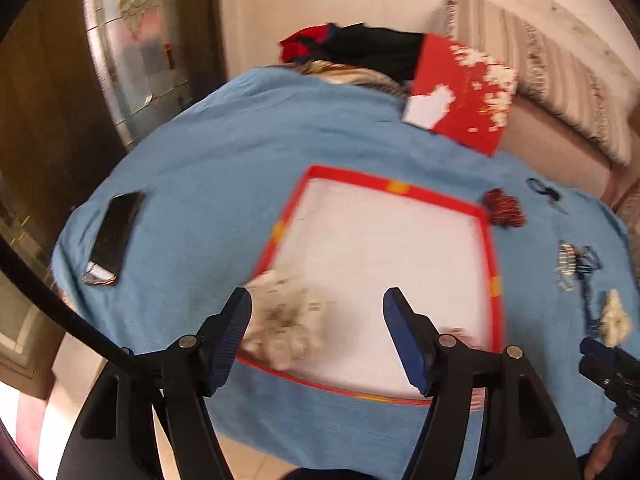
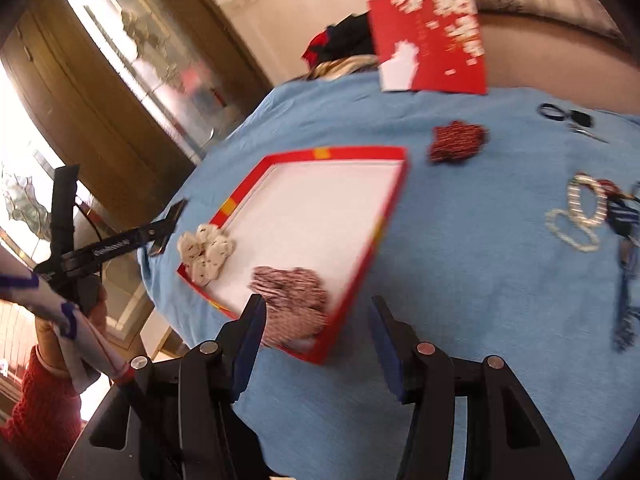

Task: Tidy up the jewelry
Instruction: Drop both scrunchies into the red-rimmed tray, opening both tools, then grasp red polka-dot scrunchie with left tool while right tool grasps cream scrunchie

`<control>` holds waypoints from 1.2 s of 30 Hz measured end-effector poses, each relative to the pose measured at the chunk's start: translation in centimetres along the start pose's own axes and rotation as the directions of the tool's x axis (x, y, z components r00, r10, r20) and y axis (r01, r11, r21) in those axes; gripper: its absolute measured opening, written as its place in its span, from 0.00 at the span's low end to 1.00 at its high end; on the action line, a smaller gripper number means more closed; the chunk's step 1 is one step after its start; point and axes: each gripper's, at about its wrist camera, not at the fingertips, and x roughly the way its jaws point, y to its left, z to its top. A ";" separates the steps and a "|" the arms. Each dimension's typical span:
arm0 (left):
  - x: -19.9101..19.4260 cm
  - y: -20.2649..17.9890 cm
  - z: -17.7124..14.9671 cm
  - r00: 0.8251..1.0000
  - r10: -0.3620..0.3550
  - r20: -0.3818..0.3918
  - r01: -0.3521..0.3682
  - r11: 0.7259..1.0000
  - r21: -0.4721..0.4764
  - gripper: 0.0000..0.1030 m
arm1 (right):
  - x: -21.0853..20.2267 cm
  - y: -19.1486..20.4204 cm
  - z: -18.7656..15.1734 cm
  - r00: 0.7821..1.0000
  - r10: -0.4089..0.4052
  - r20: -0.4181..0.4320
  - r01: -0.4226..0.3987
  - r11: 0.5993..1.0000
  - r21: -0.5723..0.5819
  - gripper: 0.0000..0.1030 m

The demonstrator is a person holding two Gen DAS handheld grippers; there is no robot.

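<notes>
A shallow red-rimmed box (image 1: 396, 188) (image 2: 320, 154) with a white lining lies on the blue cloth. A cream beaded piece (image 1: 284, 320) (image 2: 206, 252) sits in its near left corner, and a pink-and-white beaded piece (image 2: 292, 300) rests in the near corner. My left gripper (image 1: 316, 300) (image 2: 170, 228) hangs open just above the cream piece, holding nothing. Over the pink piece my right gripper (image 2: 316, 308) is open too, with bare pads. Loose on the cloth to the right are a dark red beaded piece (image 1: 502, 206) (image 2: 458, 142), pearl bracelets (image 2: 580, 212) and a blue necklace (image 2: 624, 280).
The red box lid (image 1: 460, 92) (image 2: 432, 44) leans at the table's far edge beside dark clothing. A black phone (image 1: 114, 236) lies at the left of the cloth. Scissors (image 2: 568, 118) lie far right. A hand in a red sleeve (image 2: 40, 400) holds the left gripper.
</notes>
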 end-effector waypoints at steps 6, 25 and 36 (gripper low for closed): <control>0.5 -6.5 1.0 0.993 -0.115 -0.025 0.116 0.992 0.050 0.66 | -7.4 -7.9 -2.5 0.988 -0.141 0.066 0.134 0.986 0.099 0.55; 14.9 -24.7 7.7 0.945 -0.259 -0.198 0.270 0.962 0.030 0.67 | -18.9 -26.9 -5.9 0.879 -0.462 0.116 0.369 0.815 0.446 0.63; 22.6 -27.1 9.1 0.949 -0.169 -0.266 0.183 0.983 0.029 0.67 | -15.0 -29.7 -4.9 0.891 -0.448 0.080 0.363 0.807 0.466 0.63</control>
